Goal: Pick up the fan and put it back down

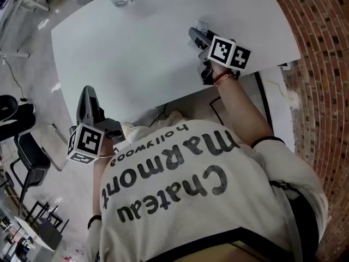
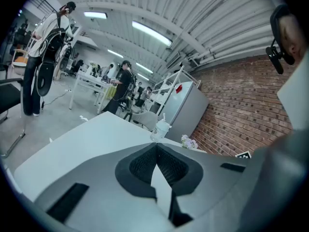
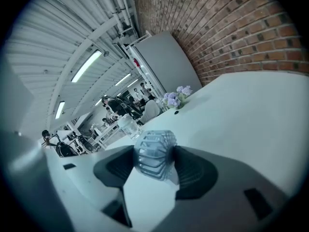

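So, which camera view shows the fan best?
The right gripper view: the fan sits in the middle, its ribbed cage clear, clamped between the jaws of the right hand-held gripper. The head view shows only a small pale bit past that gripper. The left gripper view does not show it.

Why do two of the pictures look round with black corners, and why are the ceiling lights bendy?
Left gripper view and right gripper view: a wide-angle lens bends straight things, so the ceiling lights curve and the corners go black. Right gripper view: the fan looks sharp. Head view: no black corners; the table looks bright white.
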A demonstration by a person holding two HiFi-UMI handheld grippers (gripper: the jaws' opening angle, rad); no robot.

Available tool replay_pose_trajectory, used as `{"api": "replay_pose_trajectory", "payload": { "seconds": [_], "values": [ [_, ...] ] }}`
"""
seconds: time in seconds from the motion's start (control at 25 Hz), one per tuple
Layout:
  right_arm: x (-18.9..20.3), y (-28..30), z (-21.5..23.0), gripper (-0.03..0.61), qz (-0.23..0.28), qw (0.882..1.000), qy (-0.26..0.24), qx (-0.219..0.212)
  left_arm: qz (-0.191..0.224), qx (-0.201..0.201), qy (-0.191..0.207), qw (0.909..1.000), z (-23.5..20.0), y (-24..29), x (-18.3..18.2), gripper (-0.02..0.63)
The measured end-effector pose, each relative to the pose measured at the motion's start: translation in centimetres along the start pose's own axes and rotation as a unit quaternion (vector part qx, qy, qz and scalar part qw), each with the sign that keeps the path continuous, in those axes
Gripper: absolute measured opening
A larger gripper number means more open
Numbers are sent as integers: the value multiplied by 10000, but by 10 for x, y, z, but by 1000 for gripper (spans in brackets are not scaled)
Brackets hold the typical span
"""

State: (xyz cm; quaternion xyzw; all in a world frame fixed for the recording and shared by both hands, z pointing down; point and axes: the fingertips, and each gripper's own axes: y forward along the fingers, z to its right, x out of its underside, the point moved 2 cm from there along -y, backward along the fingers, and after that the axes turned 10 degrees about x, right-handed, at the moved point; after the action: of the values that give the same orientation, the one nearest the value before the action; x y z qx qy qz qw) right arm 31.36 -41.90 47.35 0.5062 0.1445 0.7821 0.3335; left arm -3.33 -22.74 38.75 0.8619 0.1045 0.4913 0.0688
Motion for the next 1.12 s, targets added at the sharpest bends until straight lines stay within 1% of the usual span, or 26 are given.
{"api": "replay_pose_trajectory", "payload": {
  "seconds": [0.24,0.44,0.88,1.12],
  "values": [
    [3,5,-10,262,-64,9999,-50,-81,26,-25,-2,10000,-1,-3,-1,2],
    [6,6,-18,264,-89,9996,-252,-15,30,11,-77,10000,-6,-2,1,2],
    [14,1,-24,267,-17,9991,-414,14,43,-20,-94,9999,-7,-13,5,2],
    [20,0,-37,268,8,9972,-741,46,63,-36,-105,9999,-10,-24,3,2]
  ]
}}
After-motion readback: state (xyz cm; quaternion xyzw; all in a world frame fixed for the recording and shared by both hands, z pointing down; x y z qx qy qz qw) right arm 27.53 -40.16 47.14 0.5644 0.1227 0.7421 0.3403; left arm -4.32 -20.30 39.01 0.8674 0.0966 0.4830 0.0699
